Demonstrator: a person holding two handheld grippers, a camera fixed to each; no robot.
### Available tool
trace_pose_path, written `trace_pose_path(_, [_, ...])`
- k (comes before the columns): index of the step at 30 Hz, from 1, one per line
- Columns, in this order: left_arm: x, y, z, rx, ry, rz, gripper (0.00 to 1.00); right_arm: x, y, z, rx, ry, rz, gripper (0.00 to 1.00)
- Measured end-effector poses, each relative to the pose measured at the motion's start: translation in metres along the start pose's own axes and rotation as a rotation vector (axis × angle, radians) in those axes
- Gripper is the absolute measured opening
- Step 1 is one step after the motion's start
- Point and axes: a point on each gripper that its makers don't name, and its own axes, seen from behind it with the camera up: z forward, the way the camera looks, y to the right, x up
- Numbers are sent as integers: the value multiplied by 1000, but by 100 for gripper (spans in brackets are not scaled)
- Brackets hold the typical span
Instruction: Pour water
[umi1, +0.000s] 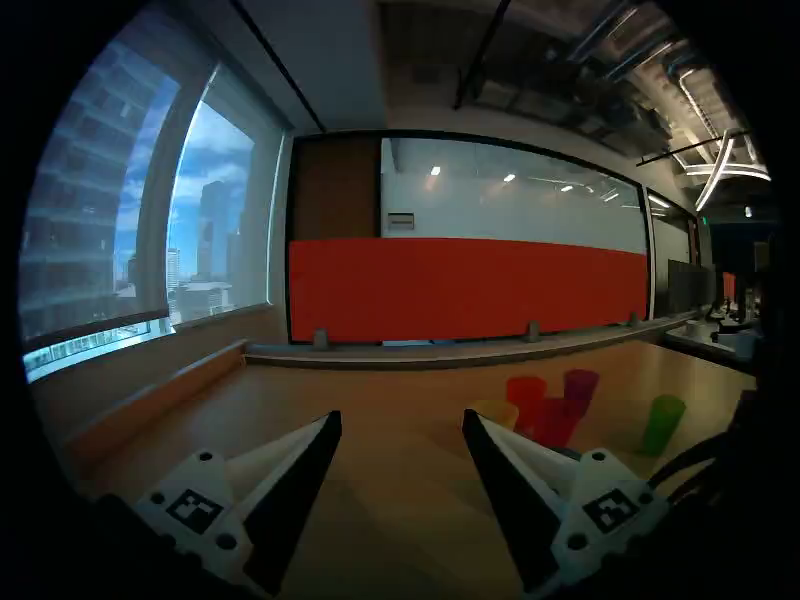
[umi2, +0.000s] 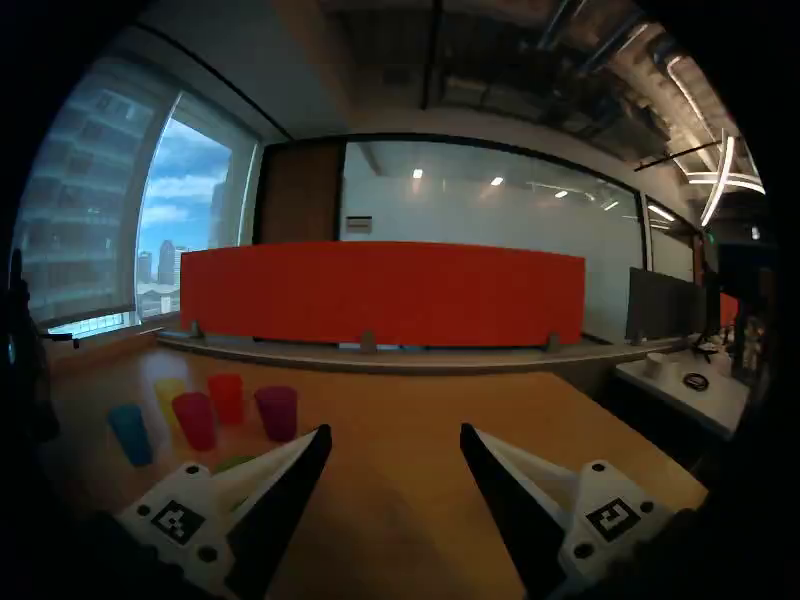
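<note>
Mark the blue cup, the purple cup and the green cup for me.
blue cup (umi2: 131, 434), right gripper view, middle of its side wall.
purple cup (umi2: 277, 413), right gripper view, middle of its side wall.
green cup (umi1: 662, 424), left gripper view, middle of its side wall.

Left gripper (umi1: 400, 415) held roughly level, pointing forward. Jaws spread wide, nothing between them. White fingers (umi1: 290, 485) with black inner faces, tips touching nothing. Right gripper (umi2: 395, 430) in the same pose: level, aimed forward, jaws wide apart and empty, tips free.
</note>
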Motion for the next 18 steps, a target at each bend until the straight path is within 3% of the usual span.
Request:
trace_pose_path(9, [-5,0,7,28,32,-56,90,-7,2,5,-56,2,1,100])
trace_pose_path(18, [-20,-9,15,96,32,3,90,-12,-1,14,-66,-1,31,100])
